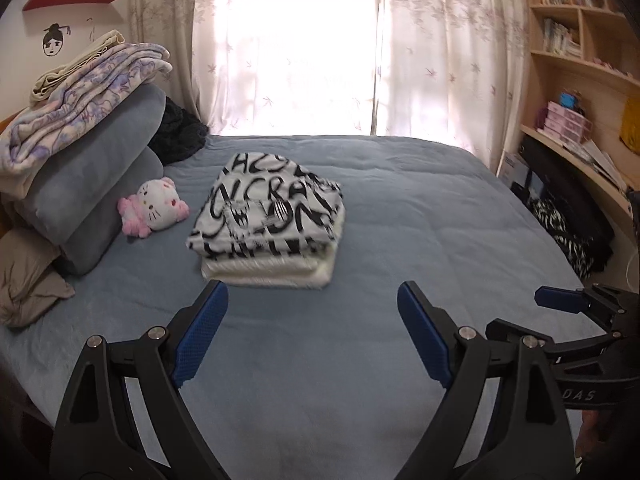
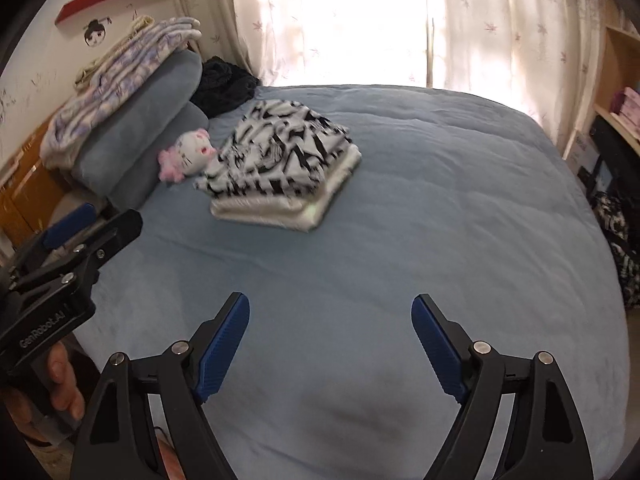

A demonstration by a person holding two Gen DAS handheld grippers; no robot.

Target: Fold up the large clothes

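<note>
A folded white garment with black lettering (image 1: 268, 222) lies in a neat stack on the blue bed (image 1: 360, 360); it also shows in the right wrist view (image 2: 284, 168). My left gripper (image 1: 313, 300) is open and empty, just short of the stack's near edge. My right gripper (image 2: 331, 312) is open and empty, over bare bedding well short of the stack. The right gripper also shows at the right edge of the left wrist view (image 1: 560, 300), and the left gripper at the left edge of the right wrist view (image 2: 92, 224).
A pink and white plush cat (image 1: 154, 206) lies left of the stack. Blue pillows (image 1: 92, 188) with folded blankets (image 1: 80, 96) are piled at the left. A dark knit item (image 1: 180, 132) lies behind them. Curtains (image 1: 440, 40) hang at the back; shelves (image 1: 580, 60) stand at the right.
</note>
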